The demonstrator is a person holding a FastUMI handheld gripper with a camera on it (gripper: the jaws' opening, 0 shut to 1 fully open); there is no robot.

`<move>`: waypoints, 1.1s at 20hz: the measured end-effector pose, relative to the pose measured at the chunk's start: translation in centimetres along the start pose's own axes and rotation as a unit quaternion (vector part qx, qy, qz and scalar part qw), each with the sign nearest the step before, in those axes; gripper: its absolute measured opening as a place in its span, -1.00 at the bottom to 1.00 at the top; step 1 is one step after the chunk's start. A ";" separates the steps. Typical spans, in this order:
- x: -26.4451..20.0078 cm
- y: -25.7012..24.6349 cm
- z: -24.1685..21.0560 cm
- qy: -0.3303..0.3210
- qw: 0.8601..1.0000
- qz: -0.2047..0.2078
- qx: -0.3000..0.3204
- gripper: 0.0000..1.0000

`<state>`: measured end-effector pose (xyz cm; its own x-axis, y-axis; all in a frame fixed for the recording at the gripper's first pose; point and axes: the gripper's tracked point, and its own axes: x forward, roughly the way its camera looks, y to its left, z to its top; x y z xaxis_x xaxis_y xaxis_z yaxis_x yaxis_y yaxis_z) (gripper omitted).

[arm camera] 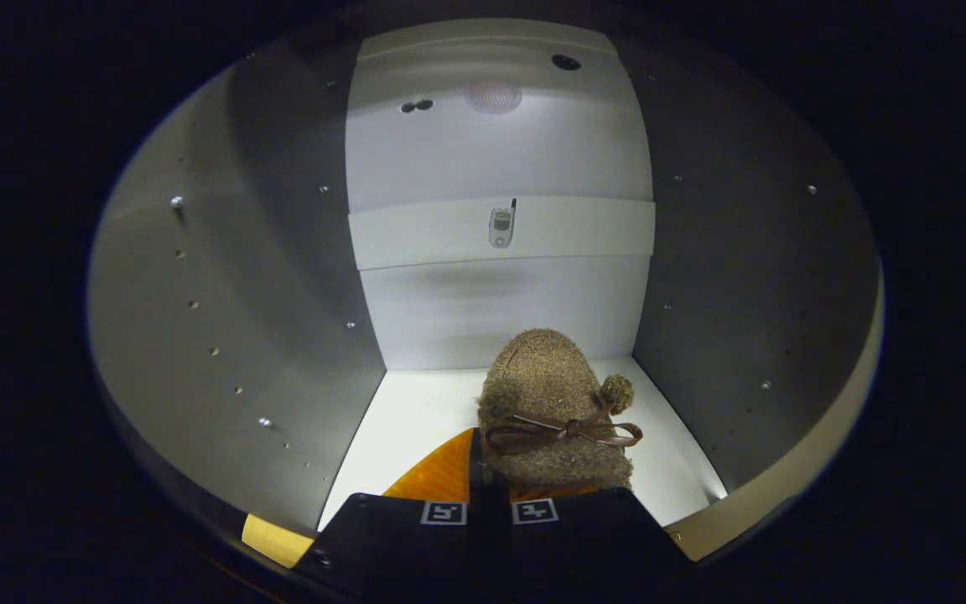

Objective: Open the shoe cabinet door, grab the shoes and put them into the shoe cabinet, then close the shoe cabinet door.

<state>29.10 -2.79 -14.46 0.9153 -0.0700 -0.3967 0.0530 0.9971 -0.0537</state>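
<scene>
Your gripper [488, 495] reaches into the open shoe cabinet [282, 294], fingers drawn close together with only a narrow slit between them. A thin orange part of the shoe [552, 403], apparently its lining or rear edge, sits at that slit and runs up from it. Both fingers appear to pinch it there, though the contact itself is hidden behind the finger bodies.

The shoe is a brown fuzzy slipper with two pom-poms and a thin bow [565, 431] across its upper. It lies just ahead of the fingers, toe pointing away from you toward the back wall [500, 310]. Holding it by the rear edge keeps the toe leading, so it enters the compartment first and the fingers stay near the opening.

The sole appears to be on or just above the cabinet floor [416, 419]; you cannot tell which from this view. The shoe sits slightly toward the right-hand wall [743, 277], clear of both side walls. The left-hand wall carries rows of shelf-pin holes. A horizontal rail [584, 231] crosses the back wall well beyond the shoe, with a small fitting [501, 226] at its middle.

Judged step: placing. The shoe is inside, not yet released. Next, confirm floor contact, spread the fingers and withdraw straight back. The soft upper may snag on a finger, dragging the shoe out.
</scene>
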 end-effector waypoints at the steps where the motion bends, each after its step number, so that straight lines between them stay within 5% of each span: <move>1: 0.9 0.1 0.0 0.002 1.000 0.000 -0.006 -0.90; 10: 5.1 0.8 -1.2 0.018 0.999 -0.005 -0.029 -0.88; 11: 5.1 0.4 -1.5 0.025 0.999 -0.012 -0.029 -0.69; 14: 5.0 0.3 -2.2 0.044 0.999 -0.009 -0.023 -0.69; 20: 1.9 0.4 -1.5 0.027 0.999 -0.009 -0.041 0.56; 22: 0.4 0.3 -1.4 0.019 0.999 -0.016 -0.044 0.58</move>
<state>28.88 -2.58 -15.95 0.8977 -0.1035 -0.4282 0.0442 0.9883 -0.1461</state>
